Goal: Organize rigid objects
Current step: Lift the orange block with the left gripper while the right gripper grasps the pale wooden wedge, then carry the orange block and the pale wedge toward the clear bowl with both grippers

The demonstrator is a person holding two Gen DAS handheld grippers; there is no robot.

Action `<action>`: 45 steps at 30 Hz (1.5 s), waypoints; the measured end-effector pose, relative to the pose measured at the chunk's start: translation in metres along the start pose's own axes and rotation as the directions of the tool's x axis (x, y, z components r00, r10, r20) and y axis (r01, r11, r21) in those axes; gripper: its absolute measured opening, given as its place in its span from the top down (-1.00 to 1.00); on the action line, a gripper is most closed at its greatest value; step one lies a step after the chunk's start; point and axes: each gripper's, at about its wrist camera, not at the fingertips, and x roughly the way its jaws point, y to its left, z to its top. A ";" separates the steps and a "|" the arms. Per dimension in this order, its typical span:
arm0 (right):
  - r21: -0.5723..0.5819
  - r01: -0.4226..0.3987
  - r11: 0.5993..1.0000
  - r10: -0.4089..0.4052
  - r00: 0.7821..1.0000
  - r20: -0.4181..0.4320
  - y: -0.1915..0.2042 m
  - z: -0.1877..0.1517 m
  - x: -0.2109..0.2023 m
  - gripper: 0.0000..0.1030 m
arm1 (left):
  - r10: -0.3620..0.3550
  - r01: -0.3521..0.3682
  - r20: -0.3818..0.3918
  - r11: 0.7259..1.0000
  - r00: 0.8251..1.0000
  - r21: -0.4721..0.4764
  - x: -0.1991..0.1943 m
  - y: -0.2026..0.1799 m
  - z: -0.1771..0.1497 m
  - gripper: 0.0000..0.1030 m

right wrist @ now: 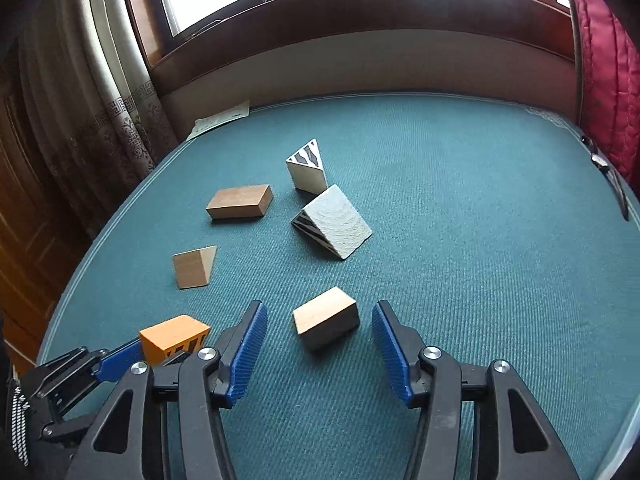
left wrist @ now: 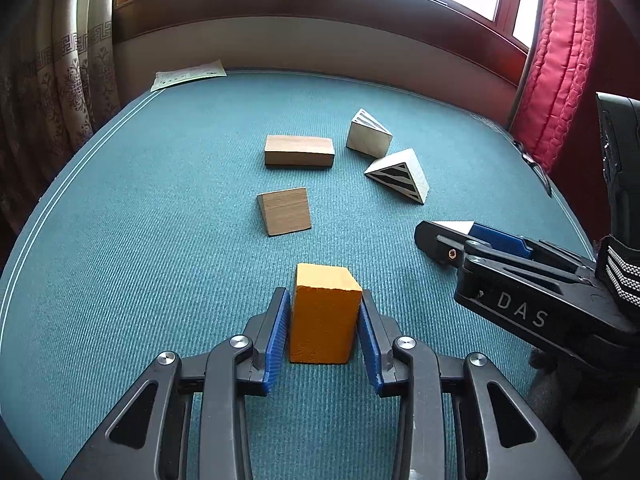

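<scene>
An orange block (left wrist: 325, 312) stands upright on the teal table cover (left wrist: 160, 240), and my left gripper (left wrist: 324, 294) is shut on it, both blue pads pressed against its sides. In the right wrist view, a pale wooden block (right wrist: 326, 316) lies on the cover between the fingers of my right gripper (right wrist: 319, 306). That gripper is open, with a gap on each side of the block. Further back lie a brown rectangular block (left wrist: 299, 151), a brown wedge (left wrist: 285, 211) and two white striped triangular blocks (left wrist: 368, 134) (left wrist: 400, 176).
A paper sheet (left wrist: 188, 74) lies at the far left corner of the table. Patterned curtains (left wrist: 60, 80) hang at the left and a red quilted cloth (left wrist: 560, 60) at the right. A low wall under a window runs along the table's far edge.
</scene>
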 end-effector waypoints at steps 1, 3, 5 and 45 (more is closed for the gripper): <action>-0.001 -0.004 1.000 0.004 1.000 -0.001 -0.003 0.000 -0.001 -0.13 | 0.001 -0.001 0.001 1.000 1.000 0.001 0.000 0.000 0.000 0.32; -0.012 -0.001 1.000 0.001 1.000 0.005 -0.003 0.002 -0.001 -0.13 | 0.001 -0.001 0.001 1.000 1.000 0.001 0.000 0.000 -0.001 0.31; -0.024 -0.002 1.000 0.002 1.000 0.003 -0.002 0.003 0.000 -0.13 | 0.001 -0.001 0.001 1.000 1.000 0.002 0.000 0.000 0.000 0.31; 0.055 0.045 0.997 -0.047 0.998 0.029 -0.006 -0.048 -0.069 0.30 | -0.011 0.010 0.034 0.999 0.999 0.038 -0.002 -0.008 -0.001 0.38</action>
